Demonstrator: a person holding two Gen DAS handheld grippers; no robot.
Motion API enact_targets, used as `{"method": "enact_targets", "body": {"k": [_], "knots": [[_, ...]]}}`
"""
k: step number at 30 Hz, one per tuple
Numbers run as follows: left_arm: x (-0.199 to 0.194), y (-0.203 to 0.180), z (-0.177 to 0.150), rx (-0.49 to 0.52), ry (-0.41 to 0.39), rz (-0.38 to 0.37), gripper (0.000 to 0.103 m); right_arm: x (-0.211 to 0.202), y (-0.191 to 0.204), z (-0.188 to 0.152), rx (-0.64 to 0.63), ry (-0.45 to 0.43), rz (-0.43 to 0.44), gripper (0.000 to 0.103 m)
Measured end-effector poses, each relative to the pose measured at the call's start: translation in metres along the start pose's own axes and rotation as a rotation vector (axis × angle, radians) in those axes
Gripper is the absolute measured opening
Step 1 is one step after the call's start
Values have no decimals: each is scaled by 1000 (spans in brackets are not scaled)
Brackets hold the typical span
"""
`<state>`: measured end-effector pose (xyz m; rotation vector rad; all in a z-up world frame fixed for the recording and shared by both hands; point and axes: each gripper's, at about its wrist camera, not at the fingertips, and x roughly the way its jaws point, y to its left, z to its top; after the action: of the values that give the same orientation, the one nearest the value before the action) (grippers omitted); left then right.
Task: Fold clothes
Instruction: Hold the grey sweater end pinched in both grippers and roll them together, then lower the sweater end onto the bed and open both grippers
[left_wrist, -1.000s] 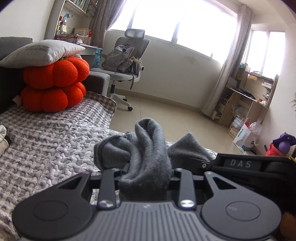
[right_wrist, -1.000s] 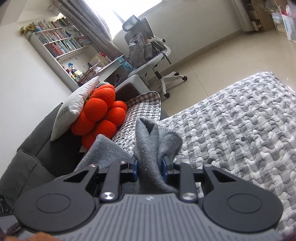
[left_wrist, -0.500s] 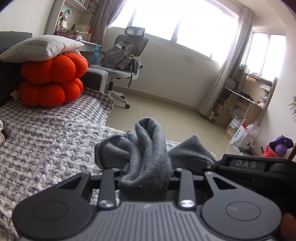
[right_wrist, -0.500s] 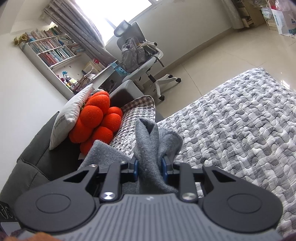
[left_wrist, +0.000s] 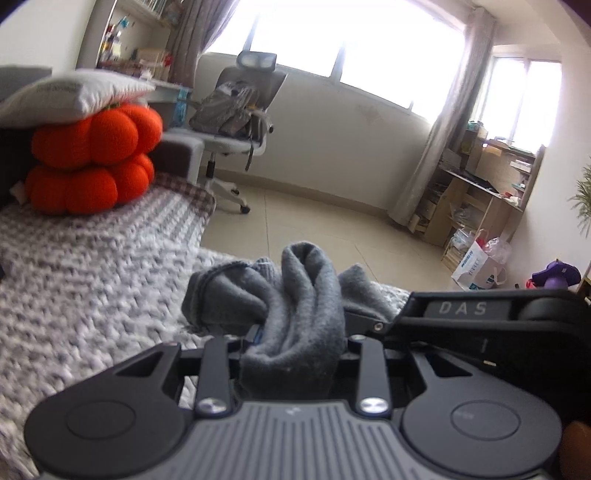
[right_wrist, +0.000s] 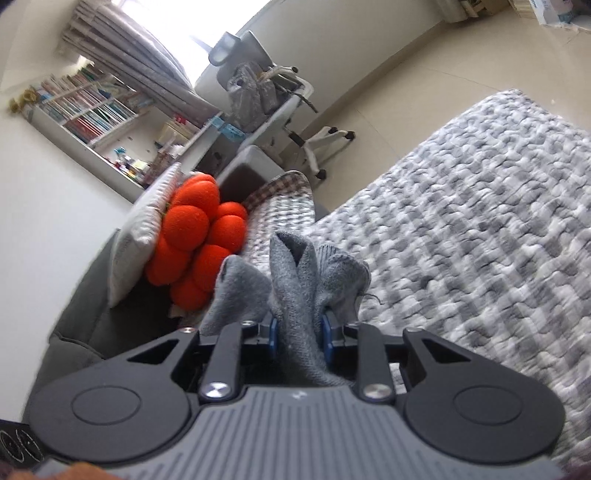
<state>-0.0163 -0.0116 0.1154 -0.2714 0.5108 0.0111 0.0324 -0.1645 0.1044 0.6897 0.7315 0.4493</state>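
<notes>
A grey-and-white quilted bed cover (right_wrist: 480, 221) fills the foreground, its far edge meeting bare tiled floor (left_wrist: 314, 221). Two orange pumpkin cushions (left_wrist: 92, 158) under a white pillow (left_wrist: 74, 96) sit against the sofa arm, with an office chair (left_wrist: 240, 110) beyond. The grey knitted garment (left_wrist: 295, 314) is bunched above the cover; its lower part is hidden behind both tools. The left gripper (left_wrist: 295, 343) and right gripper (right_wrist: 298, 328) each have jaws clamped on its folds. Both views are motion-blurred.

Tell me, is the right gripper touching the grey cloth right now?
Touching. The right wrist view shows the right gripper with its jaws closed on a bunched fold of the grey cloth, with fabric pressed against both blue pads.
</notes>
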Motion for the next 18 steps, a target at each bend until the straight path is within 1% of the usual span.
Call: {"method": "enact_targets", "body": {"k": [2, 4, 8, 11, 13, 16, 18], "knots": [[10, -8, -4, -11, 23, -23, 30, 0, -2, 2, -34, -15, -44, 26], [20, -14, -8, -16, 41, -51, 30, 1, -11, 7, -27, -20, -70, 26], [34, -10, -11, -9, 75, -76, 30, 1, -22, 11, -36, -24, -113, 26], [43, -6, -12, -3, 101, -93, 30, -6, -19, 11, -99, -63, -146, 26], [50, -4, -14, 1, 118, -104, 30, -10, -18, 13, -153, -86, -146, 26], [59, 0, -15, 7, 144, -121, 32, 3, -25, 12, -171, -54, -156, 26], [66, 2, -16, 12, 161, -132, 32, 19, -29, 5, -158, -3, -157, 26]]}}
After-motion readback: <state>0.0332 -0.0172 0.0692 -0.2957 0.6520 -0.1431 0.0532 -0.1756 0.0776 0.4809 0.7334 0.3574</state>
